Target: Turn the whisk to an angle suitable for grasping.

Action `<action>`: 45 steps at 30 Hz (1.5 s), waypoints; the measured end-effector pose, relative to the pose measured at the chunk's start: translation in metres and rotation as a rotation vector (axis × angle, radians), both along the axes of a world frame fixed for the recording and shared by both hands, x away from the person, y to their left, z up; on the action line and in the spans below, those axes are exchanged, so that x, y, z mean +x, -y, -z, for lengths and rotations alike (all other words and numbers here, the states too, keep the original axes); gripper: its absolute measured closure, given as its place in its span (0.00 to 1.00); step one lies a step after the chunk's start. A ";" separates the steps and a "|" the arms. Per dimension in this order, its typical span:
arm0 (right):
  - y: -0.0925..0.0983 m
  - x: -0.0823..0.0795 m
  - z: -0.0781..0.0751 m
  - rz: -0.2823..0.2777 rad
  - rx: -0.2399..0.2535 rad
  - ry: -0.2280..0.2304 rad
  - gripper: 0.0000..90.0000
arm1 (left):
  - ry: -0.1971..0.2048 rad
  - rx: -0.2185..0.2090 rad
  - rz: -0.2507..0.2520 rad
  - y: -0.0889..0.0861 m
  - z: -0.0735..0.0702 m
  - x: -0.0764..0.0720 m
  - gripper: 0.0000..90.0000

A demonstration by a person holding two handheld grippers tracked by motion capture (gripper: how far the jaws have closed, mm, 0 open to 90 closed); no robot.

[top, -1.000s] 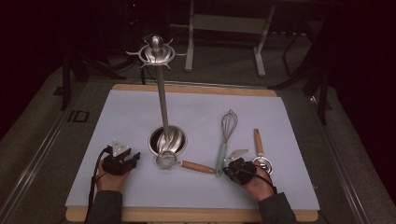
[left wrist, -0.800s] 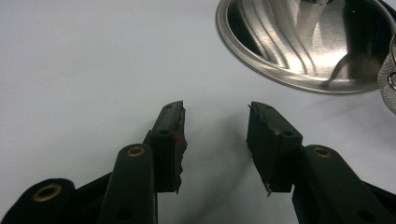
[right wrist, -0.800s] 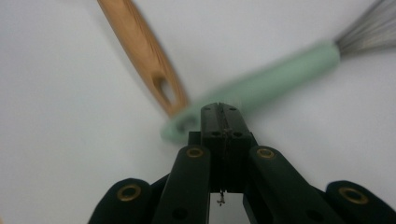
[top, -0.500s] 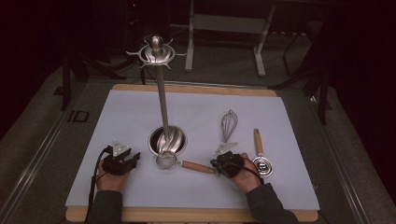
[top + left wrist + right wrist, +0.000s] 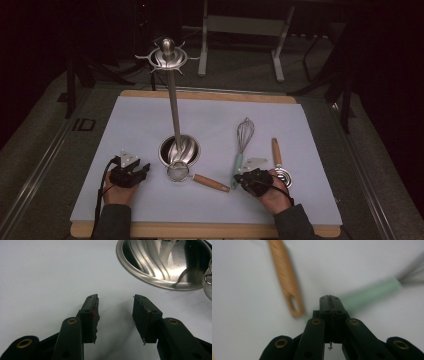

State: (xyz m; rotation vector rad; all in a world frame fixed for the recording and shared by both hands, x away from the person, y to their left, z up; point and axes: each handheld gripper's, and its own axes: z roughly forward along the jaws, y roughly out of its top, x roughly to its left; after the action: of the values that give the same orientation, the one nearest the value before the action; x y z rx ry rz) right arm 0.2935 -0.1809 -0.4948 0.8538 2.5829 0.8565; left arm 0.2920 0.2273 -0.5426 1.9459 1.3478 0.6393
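Right tool shut, just beside whisk handle.

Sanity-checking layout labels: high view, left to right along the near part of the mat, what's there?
left gripper → small strainer → whisk → right gripper → wooden-handled utensil

The middle of the mat is blocked by the tall stand, while wide bare room is left on both sides.
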 end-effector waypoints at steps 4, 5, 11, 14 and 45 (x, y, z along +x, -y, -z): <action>0.010 0.002 0.012 0.028 -0.044 -0.042 1.00 | 0.001 0.004 -0.001 0.000 0.000 0.000 0.62; 0.009 0.003 0.015 0.024 -0.054 -0.053 1.00 | 0.001 0.004 -0.002 0.000 0.000 0.000 0.62; -0.005 0.006 0.022 -0.003 -0.038 -0.069 1.00 | -0.001 0.003 -0.002 0.000 0.000 0.000 0.62; -0.015 0.011 0.022 -0.026 -0.041 -0.066 1.00 | 0.000 0.001 -0.001 0.000 0.000 0.000 0.62; -0.069 0.085 0.007 -0.185 -0.044 0.073 0.35 | -0.008 -0.003 -0.005 -0.001 0.000 0.001 0.62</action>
State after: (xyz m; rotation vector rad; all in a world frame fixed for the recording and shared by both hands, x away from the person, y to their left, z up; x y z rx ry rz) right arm 0.3787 -0.1119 -0.5021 0.5667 2.6363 0.8602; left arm 0.2931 0.2279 -0.5430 1.9456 1.3580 0.6323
